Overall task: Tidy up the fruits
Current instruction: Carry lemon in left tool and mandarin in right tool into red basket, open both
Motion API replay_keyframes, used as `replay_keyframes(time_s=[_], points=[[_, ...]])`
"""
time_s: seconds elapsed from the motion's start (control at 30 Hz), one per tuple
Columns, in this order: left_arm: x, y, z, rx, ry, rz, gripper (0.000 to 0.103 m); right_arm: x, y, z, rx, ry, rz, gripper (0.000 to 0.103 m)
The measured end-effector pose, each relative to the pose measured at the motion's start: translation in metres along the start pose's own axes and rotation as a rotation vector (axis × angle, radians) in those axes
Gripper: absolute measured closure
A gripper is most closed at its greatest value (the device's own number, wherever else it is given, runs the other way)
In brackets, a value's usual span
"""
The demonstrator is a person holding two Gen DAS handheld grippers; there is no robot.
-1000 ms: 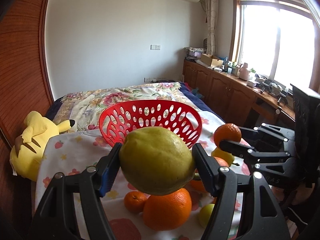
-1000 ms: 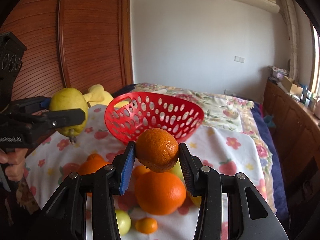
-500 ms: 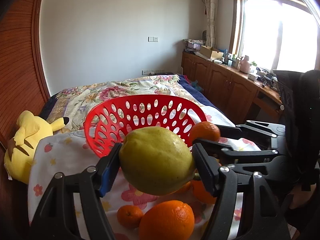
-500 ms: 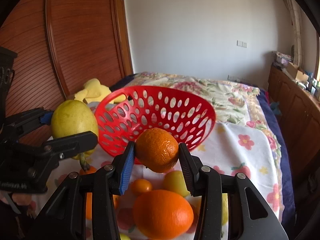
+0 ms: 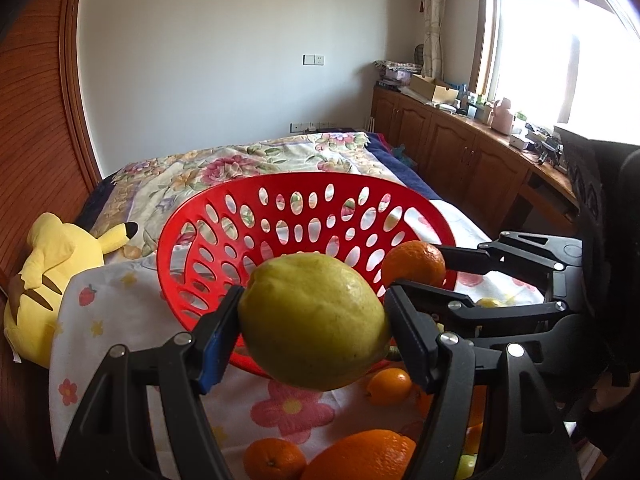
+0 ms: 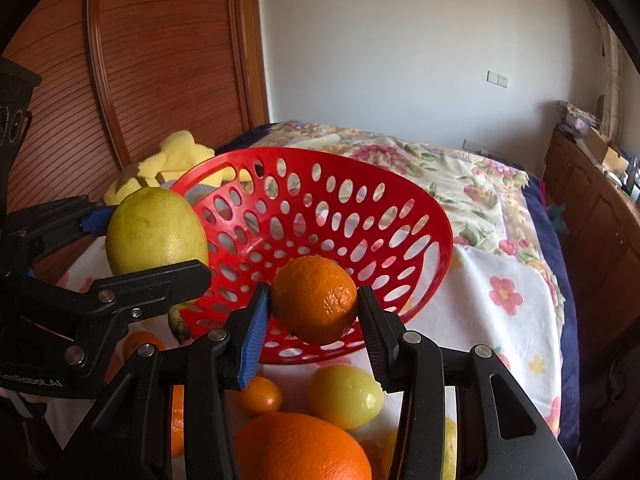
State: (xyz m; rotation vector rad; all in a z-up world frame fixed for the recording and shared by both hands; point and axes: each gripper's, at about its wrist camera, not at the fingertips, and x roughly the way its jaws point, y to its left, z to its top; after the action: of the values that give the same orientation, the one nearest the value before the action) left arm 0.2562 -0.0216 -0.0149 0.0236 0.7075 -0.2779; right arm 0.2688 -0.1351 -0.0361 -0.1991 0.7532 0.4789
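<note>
My left gripper (image 5: 314, 322) is shut on a large yellow-green pear (image 5: 314, 320), held just above the near rim of the empty red perforated basket (image 5: 304, 216). My right gripper (image 6: 314, 310) is shut on an orange (image 6: 314, 304), held over the basket's (image 6: 320, 208) near rim. The pear (image 6: 156, 236) in the left gripper (image 6: 120, 276) shows at left in the right wrist view. The orange (image 5: 414, 262) in the right gripper (image 5: 460, 272) shows at right in the left wrist view. Loose oranges (image 6: 302, 446) and a yellow fruit (image 6: 346, 396) lie on the cloth below.
The basket stands on a flowered white cloth (image 6: 500, 300) on a bed. A yellow plush toy (image 5: 56, 276) lies left of the basket by a wooden wall (image 6: 140, 80). Wooden cabinets (image 5: 460, 156) run along the right under a window.
Both grippers have moved forward with their fruit, from over the loose pile up to the basket's near rim. The basket looms larger in both views.
</note>
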Motion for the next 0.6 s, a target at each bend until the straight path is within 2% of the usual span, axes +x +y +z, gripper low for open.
replay_keyframes(time_s=[0.4, 0.47, 0.6], points=[[0.016, 0.007, 0.007, 0.01, 0.029, 0.008, 0.033, 0.012, -0.003, 0.004, -0.03, 0.004, -0.019, 0.057], [0.018, 0.008, 0.008, 0.009, 0.032, 0.011, 0.033, 0.012, -0.004, 0.005, -0.033, -0.004, -0.032, 0.052], [0.023, 0.01, 0.009, 0.015, 0.04, 0.011, 0.033, 0.004, -0.01, 0.005, -0.012, -0.031, -0.028, 0.051]])
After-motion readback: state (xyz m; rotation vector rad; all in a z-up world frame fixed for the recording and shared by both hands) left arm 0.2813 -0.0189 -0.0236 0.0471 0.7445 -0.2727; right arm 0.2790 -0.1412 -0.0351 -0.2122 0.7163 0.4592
